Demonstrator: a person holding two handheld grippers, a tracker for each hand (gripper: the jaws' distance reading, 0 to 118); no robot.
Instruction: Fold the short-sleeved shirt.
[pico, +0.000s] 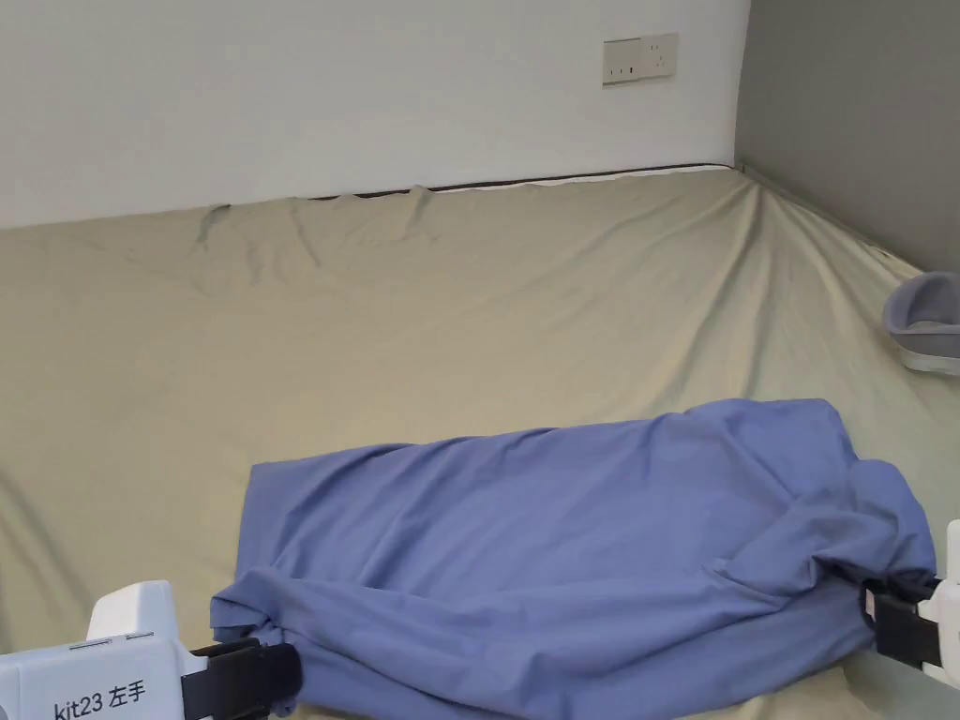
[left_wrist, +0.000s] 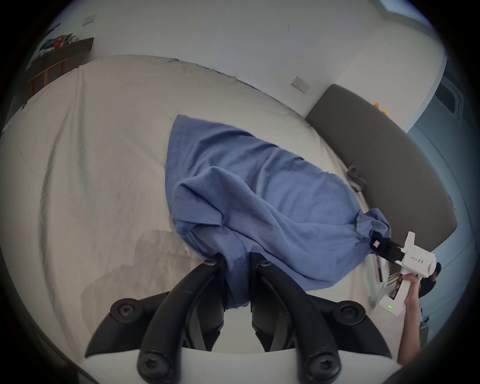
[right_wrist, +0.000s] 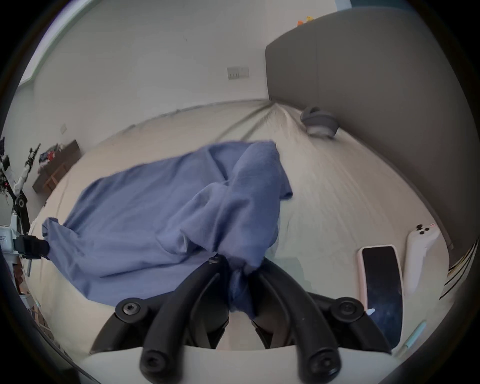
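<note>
Head view: left gripper (pico: 246, 677) and right gripper (pico: 891, 619) are cut off by the frame edges, jaw tips buried in shirt (pico: 562, 562) folds. Grey object (pico: 923, 323) at right edge is cropped, identity indeterminate. Right gripper view: shirt's far edge is blurred.

Beige bedsheet (pico: 469, 309), wall socket (pico: 639, 59), grey pouch (pico: 926, 323) by headboard (right_wrist: 363, 104); phone (right_wrist: 381, 288) beside white controller (right_wrist: 419, 257).
</note>
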